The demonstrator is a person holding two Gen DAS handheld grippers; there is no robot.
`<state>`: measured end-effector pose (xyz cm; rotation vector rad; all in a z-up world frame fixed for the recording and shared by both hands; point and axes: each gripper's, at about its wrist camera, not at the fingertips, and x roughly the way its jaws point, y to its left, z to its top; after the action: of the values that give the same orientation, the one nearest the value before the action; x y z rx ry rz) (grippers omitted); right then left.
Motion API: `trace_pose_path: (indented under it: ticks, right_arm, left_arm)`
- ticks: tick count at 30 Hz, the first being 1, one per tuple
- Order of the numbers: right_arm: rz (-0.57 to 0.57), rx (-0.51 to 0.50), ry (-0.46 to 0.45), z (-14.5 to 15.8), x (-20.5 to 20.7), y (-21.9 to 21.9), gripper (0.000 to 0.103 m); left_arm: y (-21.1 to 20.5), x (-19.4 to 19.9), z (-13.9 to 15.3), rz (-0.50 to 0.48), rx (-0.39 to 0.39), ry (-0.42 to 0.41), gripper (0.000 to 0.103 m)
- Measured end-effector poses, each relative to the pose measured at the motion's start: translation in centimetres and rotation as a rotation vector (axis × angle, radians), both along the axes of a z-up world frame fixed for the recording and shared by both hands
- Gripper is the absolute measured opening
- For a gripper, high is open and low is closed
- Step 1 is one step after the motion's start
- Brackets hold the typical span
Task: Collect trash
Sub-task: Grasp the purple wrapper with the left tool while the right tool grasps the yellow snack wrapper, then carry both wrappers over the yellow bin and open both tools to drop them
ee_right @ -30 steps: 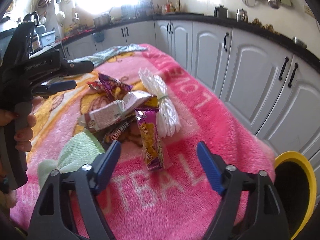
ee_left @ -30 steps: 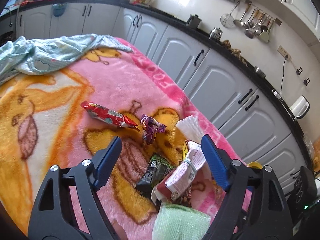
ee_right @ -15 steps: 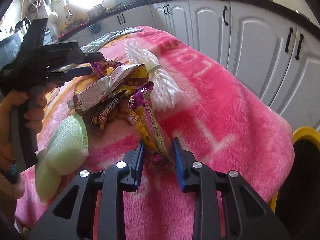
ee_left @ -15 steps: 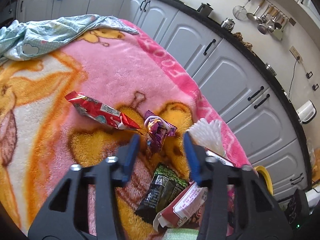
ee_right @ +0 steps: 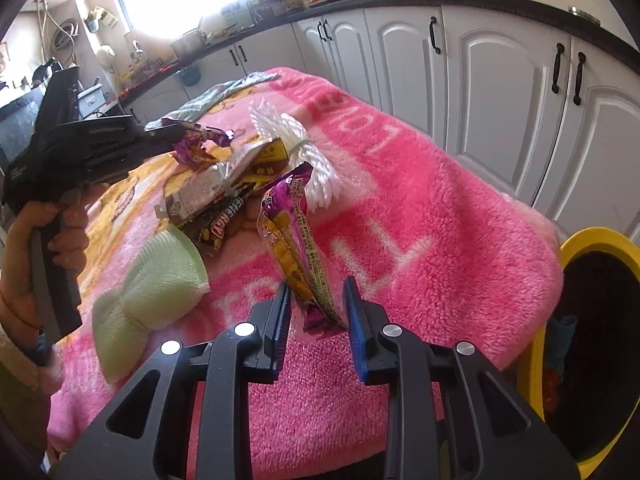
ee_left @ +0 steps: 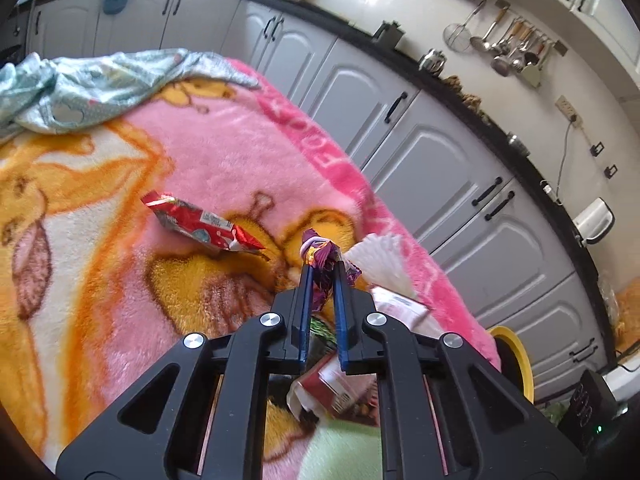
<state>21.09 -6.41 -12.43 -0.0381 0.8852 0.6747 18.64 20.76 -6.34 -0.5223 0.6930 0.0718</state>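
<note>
My left gripper (ee_left: 322, 267) is shut on a crumpled purple wrapper (ee_left: 320, 254), which also shows in the right wrist view (ee_right: 197, 145), held just above the pink blanket (ee_left: 224, 160). My right gripper (ee_right: 317, 285) is shut on a long purple and yellow snack wrapper (ee_right: 295, 240), which stands up from its fingers above the blanket (ee_right: 420, 232). A red wrapper (ee_left: 200, 226) lies left of the left gripper. A pile of wrappers (ee_right: 224, 196) and a white bundle of plastic sticks (ee_right: 304, 156) lie between the grippers.
A yellow-rimmed bin (ee_right: 580, 344) stands off the blanket's right edge, also in the left wrist view (ee_left: 516, 360). A green cloth (ee_right: 160, 276) lies near the front left. A teal cloth (ee_left: 100, 84) lies at the far end. Grey cabinets (ee_right: 500, 92) line the wall.
Both grippers closed from wide open. The left took hold of the purple wrapper and the right took hold of the long snack wrapper and lifted it.
</note>
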Motion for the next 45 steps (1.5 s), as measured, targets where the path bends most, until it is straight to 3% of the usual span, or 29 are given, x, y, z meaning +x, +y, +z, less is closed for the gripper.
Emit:
trace_pose_path:
  ticks: [14,45]
  right_arm:
    - [-0.013,0.039,-0.111,4.0,-1.0,-1.2,0.025]
    - [-0.140,0.073,-0.214,10.2,-3.9,-12.1,0.025]
  left_arm:
    - [-4.3,-5.5,5.0,-0.057,0.072,-0.157,0.005]
    - [-15.2,-7.3,7.3,-0.313,0.098,-0.238,0.005]
